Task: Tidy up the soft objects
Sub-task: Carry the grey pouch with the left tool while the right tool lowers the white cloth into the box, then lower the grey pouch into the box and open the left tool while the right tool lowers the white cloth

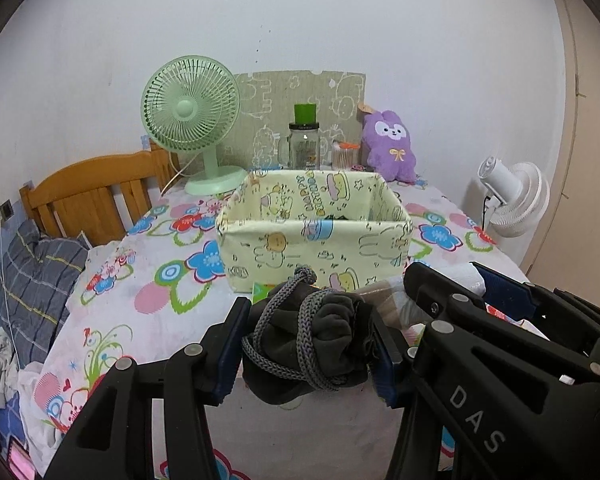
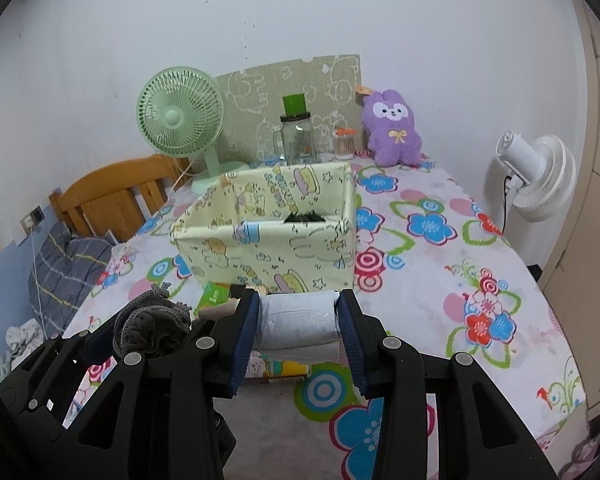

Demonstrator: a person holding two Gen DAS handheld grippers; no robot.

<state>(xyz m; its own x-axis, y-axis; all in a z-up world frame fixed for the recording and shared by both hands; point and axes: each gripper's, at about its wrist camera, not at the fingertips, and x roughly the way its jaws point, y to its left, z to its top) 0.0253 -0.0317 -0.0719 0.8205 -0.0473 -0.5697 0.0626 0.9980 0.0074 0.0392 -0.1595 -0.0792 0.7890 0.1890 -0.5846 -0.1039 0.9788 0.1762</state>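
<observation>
The desk (image 1: 148, 280) is covered by a white cloth printed with bright flowers, and it fills the middle of both views. To its left stands a wooden bed frame (image 1: 96, 196) with a grey checked pillow (image 1: 32, 280) lying beside it. A white standing fan (image 2: 536, 176) sits off the desk's right edge.

On the desk, a pale yellow fabric storage box (image 1: 316, 248) printed with cartoon animals stands open-topped, just beyond both grippers. Something dark (image 2: 302, 218) shows inside it over the near wall in the right wrist view; what it is cannot be told. Behind the box, along the wall, a mint-green desk fan (image 1: 190, 120) stands at the left, a patterned board (image 1: 300, 92) leans upright, and a purple plush rabbit (image 1: 390, 144) sits at the right. Between fan and rabbit stands a glass jar (image 1: 304, 144) with a green cylinder (image 1: 305, 113) on top, and next to it a small clear container (image 1: 344, 156) with an orange lid.

The left gripper (image 1: 308, 350) is closed on a dark grey drawstring pouch (image 1: 312, 344), its braided cord looping over the bunched cloth; the pouch is held above the desk, in front of the box. The right gripper (image 2: 298, 320) clamps a pale blue-white soft pack (image 2: 298, 320) crosswise between its blue pads (image 2: 246, 332), also just short of the box. A green packet (image 2: 214, 294) and a colourful flat pack (image 2: 276, 368) lie on the desk beneath the grippers.
</observation>
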